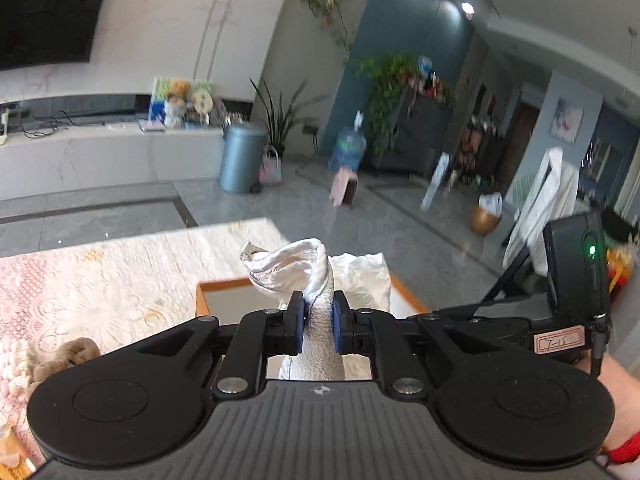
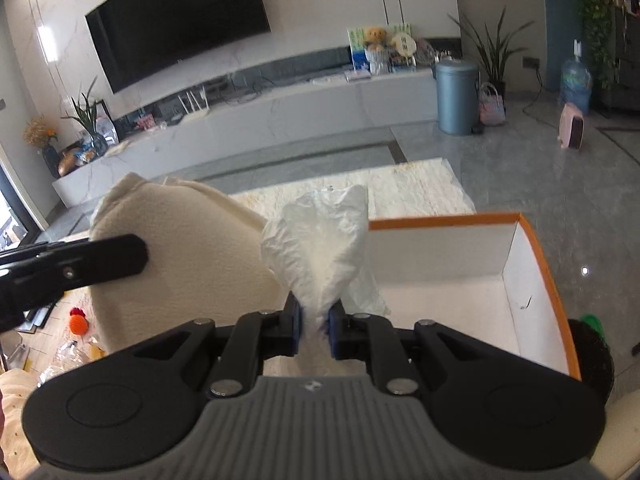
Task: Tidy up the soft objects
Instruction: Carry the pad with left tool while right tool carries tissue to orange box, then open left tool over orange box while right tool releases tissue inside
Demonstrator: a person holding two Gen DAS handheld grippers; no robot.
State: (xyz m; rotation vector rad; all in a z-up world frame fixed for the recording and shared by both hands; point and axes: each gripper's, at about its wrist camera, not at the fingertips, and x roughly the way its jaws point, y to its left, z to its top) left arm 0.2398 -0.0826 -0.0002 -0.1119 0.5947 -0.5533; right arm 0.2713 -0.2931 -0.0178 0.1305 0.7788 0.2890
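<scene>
My left gripper (image 1: 319, 312) is shut on a cream fleece cloth (image 1: 296, 266) whose bunched end sticks up past the fingers. In the right wrist view the same cream cloth (image 2: 180, 248) hangs wide at the left, with the left gripper's arm in front of it. My right gripper (image 2: 315, 320) is shut on a thin white crinkled cloth (image 2: 324, 240), which also shows in the left wrist view (image 1: 360, 276). Both are held above a white box with an orange rim (image 2: 532, 240); its near-left corner shows in the left wrist view (image 1: 224, 284).
A cream lace rug (image 1: 100, 272) covers the floor under the box. A brown plush toy (image 1: 72, 354) lies at the left. An orange knitted ball (image 2: 78, 324) and clutter lie at lower left. A blue bin (image 2: 456, 96) stands by the TV bench.
</scene>
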